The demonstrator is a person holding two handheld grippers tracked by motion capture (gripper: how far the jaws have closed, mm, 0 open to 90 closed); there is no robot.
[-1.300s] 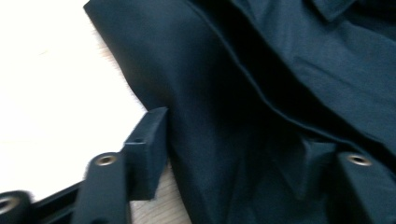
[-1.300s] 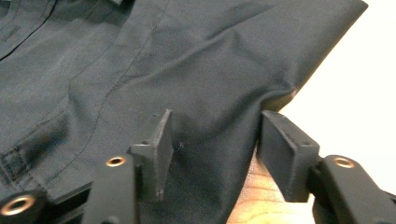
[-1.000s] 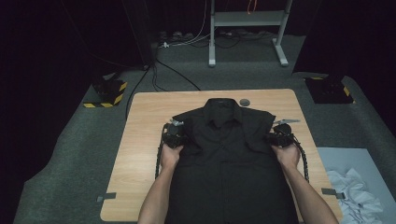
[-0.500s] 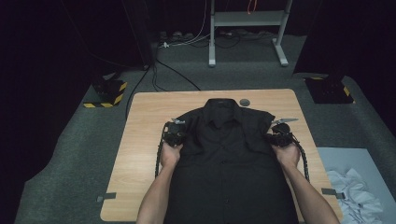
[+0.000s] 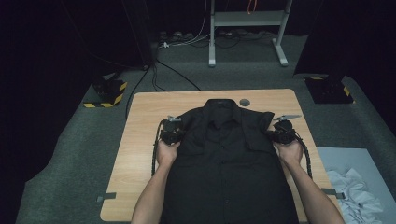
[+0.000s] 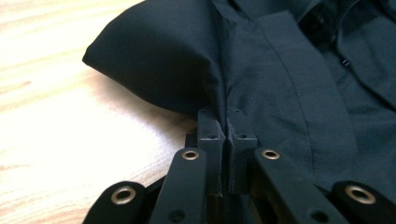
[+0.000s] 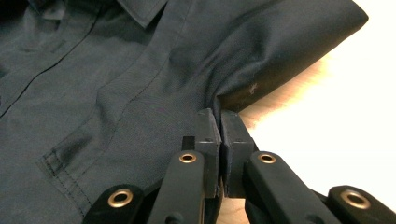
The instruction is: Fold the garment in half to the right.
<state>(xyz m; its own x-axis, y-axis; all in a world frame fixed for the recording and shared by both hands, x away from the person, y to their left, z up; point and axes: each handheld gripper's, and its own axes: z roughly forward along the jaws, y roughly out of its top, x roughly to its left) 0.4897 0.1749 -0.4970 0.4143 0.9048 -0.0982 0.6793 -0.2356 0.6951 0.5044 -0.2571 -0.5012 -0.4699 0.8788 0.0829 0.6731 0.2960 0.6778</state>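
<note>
Near the person, the black shirt [image 5: 224, 158] overhangs the near edge of the counter [image 5: 140, 140]; bare wood lies open outside each claw. The left claw [image 5: 171, 132] is pinched tight on the shirt's side fold below the sleeve, and the right claw [image 5: 281, 132] likewise. The shirt lies front up, buttoned and flat. Beyond its collar sits 1 small grey disc [image 5: 244, 102].

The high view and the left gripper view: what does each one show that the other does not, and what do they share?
High view alone: the whole wooden table, the right gripper, a small grey round disc, a white crumpled cloth on the floor.
Left gripper view alone: the left gripper with jaws shut on a fold at the shirt's edge.
Both: the black button-front shirt, lying flat.
</note>
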